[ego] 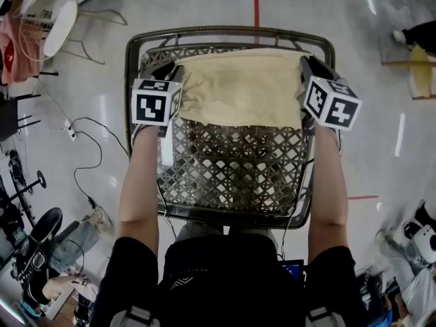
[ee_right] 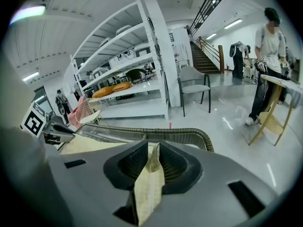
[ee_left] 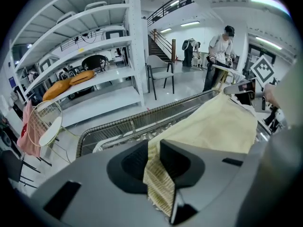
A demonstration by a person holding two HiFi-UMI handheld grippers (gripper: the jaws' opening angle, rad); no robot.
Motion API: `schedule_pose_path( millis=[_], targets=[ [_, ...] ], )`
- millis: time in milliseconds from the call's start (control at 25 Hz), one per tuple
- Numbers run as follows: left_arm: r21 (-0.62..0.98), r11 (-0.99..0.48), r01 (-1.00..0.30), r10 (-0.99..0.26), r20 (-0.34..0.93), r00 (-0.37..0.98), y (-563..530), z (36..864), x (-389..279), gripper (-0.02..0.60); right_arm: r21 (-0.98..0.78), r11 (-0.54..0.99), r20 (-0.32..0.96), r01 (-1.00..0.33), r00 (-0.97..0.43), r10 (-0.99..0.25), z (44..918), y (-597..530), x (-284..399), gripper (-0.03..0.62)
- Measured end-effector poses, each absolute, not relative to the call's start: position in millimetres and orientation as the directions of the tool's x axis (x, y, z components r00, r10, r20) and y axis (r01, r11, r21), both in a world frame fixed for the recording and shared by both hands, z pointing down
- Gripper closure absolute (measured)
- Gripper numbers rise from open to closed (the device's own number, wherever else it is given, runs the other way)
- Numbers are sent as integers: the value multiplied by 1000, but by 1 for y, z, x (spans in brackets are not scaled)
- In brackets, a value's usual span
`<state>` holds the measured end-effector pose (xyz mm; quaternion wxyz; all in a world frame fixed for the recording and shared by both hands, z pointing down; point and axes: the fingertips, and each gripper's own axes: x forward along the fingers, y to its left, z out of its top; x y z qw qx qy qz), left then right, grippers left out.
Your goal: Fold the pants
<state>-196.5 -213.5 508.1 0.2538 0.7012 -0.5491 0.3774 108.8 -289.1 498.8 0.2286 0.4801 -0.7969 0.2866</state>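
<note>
Pants [ego: 242, 87] lay as a flat band across the far end of the mesh table [ego: 225, 33], long axis left-right. Left gripper [ee_left: 154, 148] was clamped on the left end of the cloth, right gripper [ee_right: 152, 150] clamped on the right end. Cloth spanned straight between them, each hand at its own end, neither nearer. My guess: next fold needs both ends carried together

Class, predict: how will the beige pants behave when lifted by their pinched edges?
Probably floppy: the pants wrinkle and bunch where the left gripper and right gripper pinch them. Likely light: thin folds fit between nearly closed jaws. They may snag on the woven surface.
</note>
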Motion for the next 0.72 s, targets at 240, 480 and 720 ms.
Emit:
schedule_pose_path(
  millis=[240,480,720],
  targets=[
    [-78,-246,-966,-611,786,93,-219,492,-203,449,-205,342,588,-917,-395,-706,470,-303,119,496],
    [-84,-241,-967,-645,759,95,-220,478,-201,404,-226,333,559,-915,-402,-725,454,-298,120,496],
    [-71,-206,-976,-679,729,90,-231,465,-210,396,-228,358,546,-905,-424,-723,445,-304,109,496]
  ],
)
